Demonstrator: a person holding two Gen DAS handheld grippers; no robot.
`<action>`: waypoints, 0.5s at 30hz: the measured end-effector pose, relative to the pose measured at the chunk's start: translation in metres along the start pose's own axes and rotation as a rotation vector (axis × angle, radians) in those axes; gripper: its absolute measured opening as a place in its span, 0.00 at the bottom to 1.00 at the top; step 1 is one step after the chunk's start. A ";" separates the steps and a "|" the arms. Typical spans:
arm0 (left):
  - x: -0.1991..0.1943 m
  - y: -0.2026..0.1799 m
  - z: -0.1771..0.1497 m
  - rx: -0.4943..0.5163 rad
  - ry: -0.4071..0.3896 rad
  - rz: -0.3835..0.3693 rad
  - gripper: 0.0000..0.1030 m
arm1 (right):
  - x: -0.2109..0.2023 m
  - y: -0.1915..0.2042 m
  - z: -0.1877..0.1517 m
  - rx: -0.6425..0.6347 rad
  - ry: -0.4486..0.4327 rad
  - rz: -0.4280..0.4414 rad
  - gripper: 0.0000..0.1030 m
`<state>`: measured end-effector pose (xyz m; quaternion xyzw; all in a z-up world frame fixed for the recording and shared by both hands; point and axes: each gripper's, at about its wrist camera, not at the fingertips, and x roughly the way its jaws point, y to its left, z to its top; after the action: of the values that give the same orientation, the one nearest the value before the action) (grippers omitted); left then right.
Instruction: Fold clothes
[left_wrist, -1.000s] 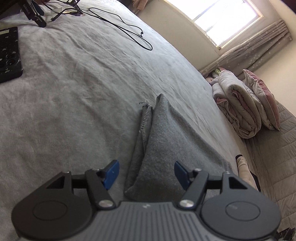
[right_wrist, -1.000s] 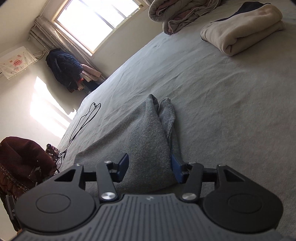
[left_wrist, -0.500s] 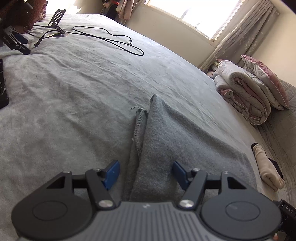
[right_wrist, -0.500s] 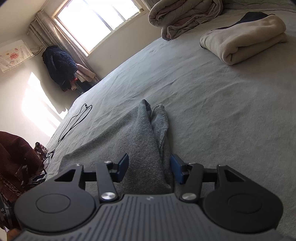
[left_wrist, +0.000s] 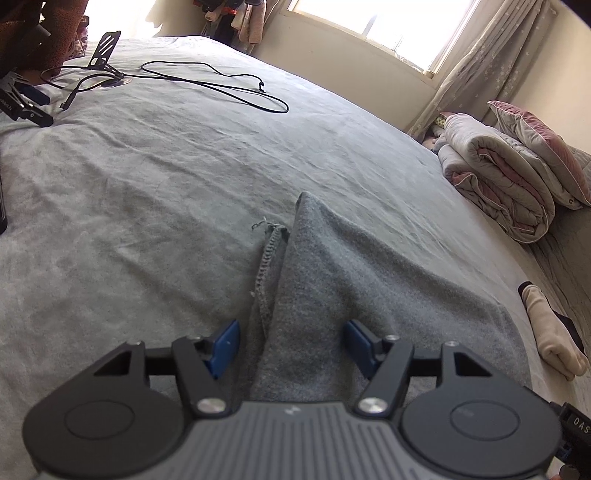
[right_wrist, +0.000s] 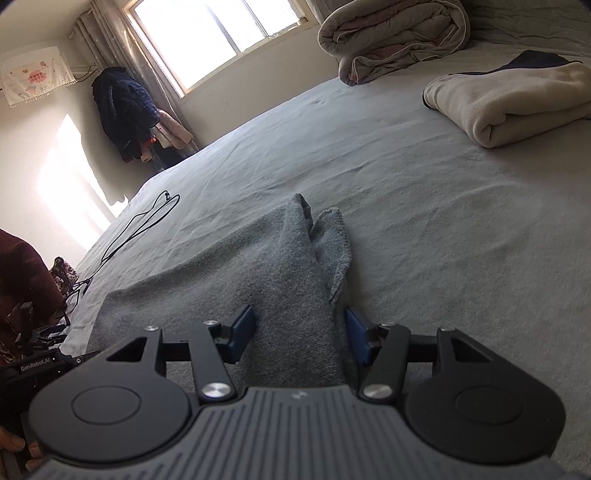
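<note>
A grey knitted garment (left_wrist: 332, 277) lies folded on the grey bed sheet (left_wrist: 166, 177), tapering to a point away from me. My left gripper (left_wrist: 291, 341) sits low over its near left end. Its blue pads stand apart, with the frayed edge and fold lying between them. In the right wrist view the same garment (right_wrist: 266, 266) fills the gap of my right gripper (right_wrist: 299, 328). Those jaws are opening, and the cloth lies slack between the pads. The cloth's near edge is hidden under both gripper bodies.
A black cable (left_wrist: 221, 85) and a phone stand (left_wrist: 107, 51) lie far left on the bed. A rolled quilt (right_wrist: 391, 33) and a folded cream garment (right_wrist: 517, 99) sit at the far right. A hand (right_wrist: 14, 443) holds the other gripper's body at the lower left.
Both wrist views have rolled towards level and shifted a little along the garment's near edge. The right gripper's pads stand slightly wider. The garment lies as before.
</note>
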<state>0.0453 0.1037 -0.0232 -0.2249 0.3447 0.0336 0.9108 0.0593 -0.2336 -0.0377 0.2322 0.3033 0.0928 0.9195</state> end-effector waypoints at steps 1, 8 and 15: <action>0.001 -0.001 0.000 0.002 -0.002 -0.001 0.62 | 0.000 0.000 0.000 -0.001 -0.001 0.000 0.57; 0.001 -0.002 -0.003 0.026 -0.026 -0.019 0.59 | 0.001 0.001 -0.001 -0.006 -0.008 -0.003 0.57; 0.002 -0.001 -0.005 0.009 -0.031 -0.072 0.41 | 0.003 0.003 -0.002 -0.004 -0.007 0.009 0.56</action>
<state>0.0433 0.1007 -0.0275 -0.2324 0.3225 0.0026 0.9176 0.0602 -0.2289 -0.0391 0.2321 0.2986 0.0967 0.9207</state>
